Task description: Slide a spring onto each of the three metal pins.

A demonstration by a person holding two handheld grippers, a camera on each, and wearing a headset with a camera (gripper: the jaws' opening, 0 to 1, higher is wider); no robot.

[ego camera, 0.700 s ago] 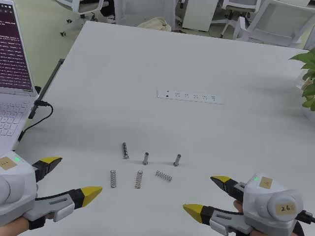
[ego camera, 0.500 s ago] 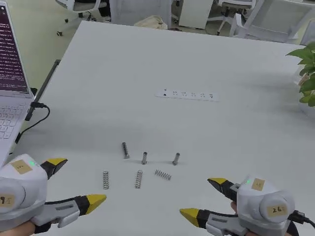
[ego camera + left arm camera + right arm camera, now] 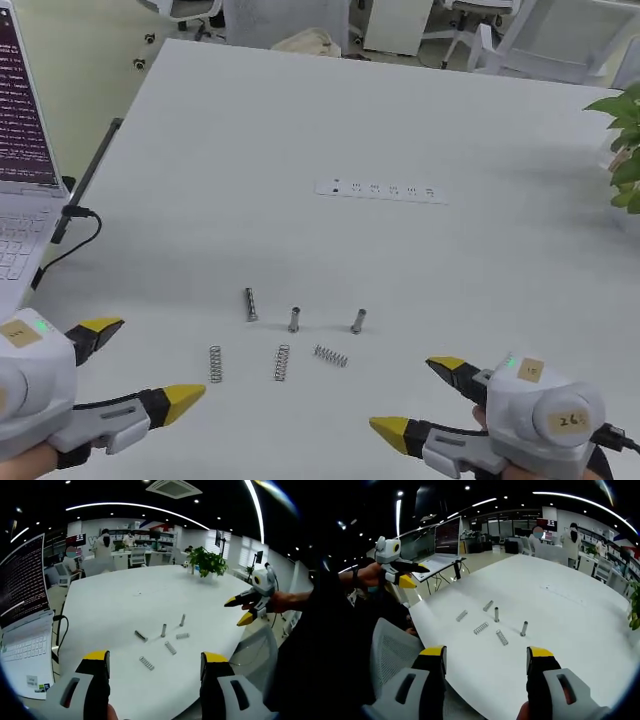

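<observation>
Judging by the layout, the task is at its opening step: no spring is on a pin, and neither claw holds anything. The yellow-tipped left claw (image 3: 143,360) hovers with its jaws spread wide over the near left of the white tabletop (image 3: 300,120). The matching right claw (image 3: 418,397), also spread and empty, hovers at the near right.

Between them, a little farther out, three small coiled steel springs lie flat in a row: the left spring (image 3: 215,363), middle spring (image 3: 281,362) and right spring (image 3: 331,355). Just beyond stand the short grey metal pins. The left pin (image 3: 250,304) appears in the left gripper view to lie on its side, while the middle pin (image 3: 294,320) and right pin (image 3: 358,321) are upright.

The next move probably calls for one claw to reach forward and close gently across a spring's coils, each outer spring being nearest its own side's claw. The fallen pin will likely need holding or righting
</observation>
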